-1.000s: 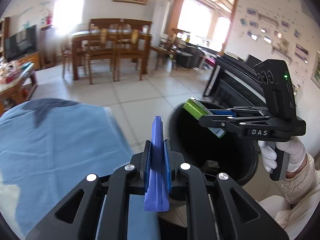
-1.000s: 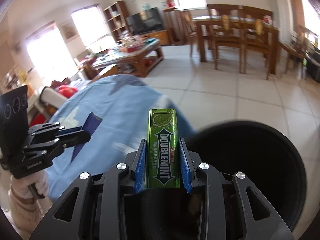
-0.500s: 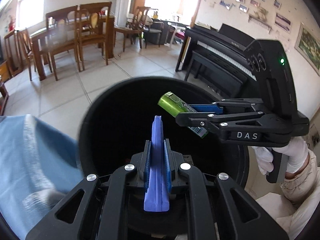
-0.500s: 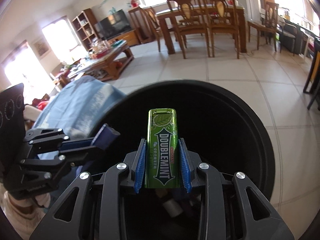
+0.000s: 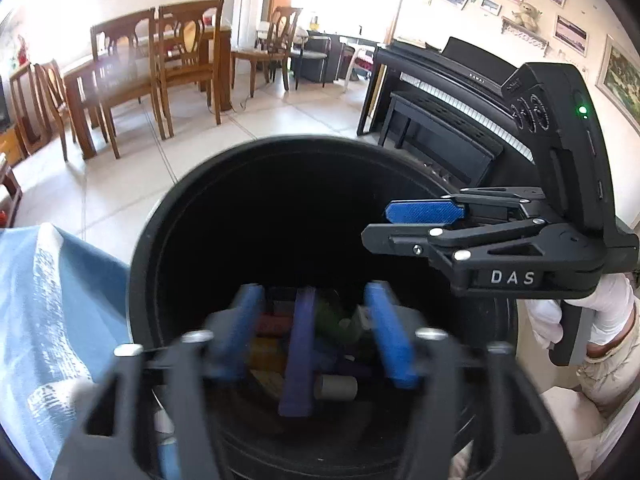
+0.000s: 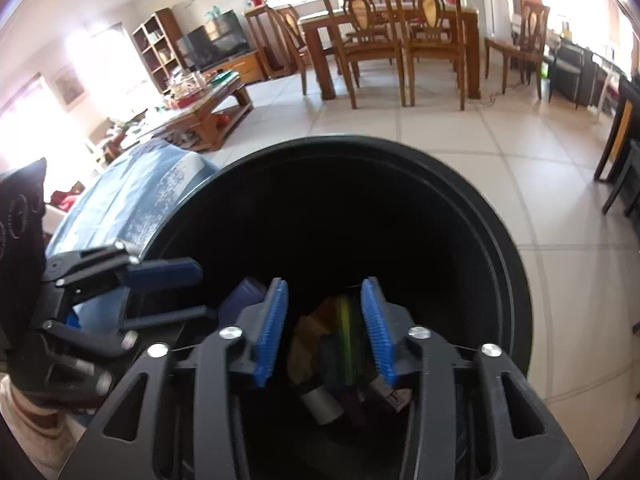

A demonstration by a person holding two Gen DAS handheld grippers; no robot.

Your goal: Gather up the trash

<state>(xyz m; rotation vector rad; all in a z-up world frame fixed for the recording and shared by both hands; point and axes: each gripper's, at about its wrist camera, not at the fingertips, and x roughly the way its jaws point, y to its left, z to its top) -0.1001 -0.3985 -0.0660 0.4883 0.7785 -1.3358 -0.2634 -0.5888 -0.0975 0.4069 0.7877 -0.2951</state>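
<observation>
Both the left gripper (image 5: 310, 334) and right gripper (image 6: 324, 330) hang over the black bin (image 6: 516, 280), fingers wide and empty. Beneath, a green gum pack (image 6: 348, 340) and blue strip (image 5: 298, 360) drop blurred among trash; both seem light, stiff, best pinched across flat sides.

Under both grippers stands the bin (image 6: 516, 280), smooth black plastic with a slight gloss on its rim. The right gripper (image 6: 326, 330) has matt black plastic arms, shiny metal screw heads, and ribbed blue pads (image 6: 272, 332) that look rubbery. To the left of the left gripper (image 5: 310, 344) hangs a soft blue cloth (image 5: 52, 320), and beyond the bin the floor (image 6: 460, 136) is smooth pale tile, with chairs (image 6: 360, 36) of polished brown wood.
</observation>
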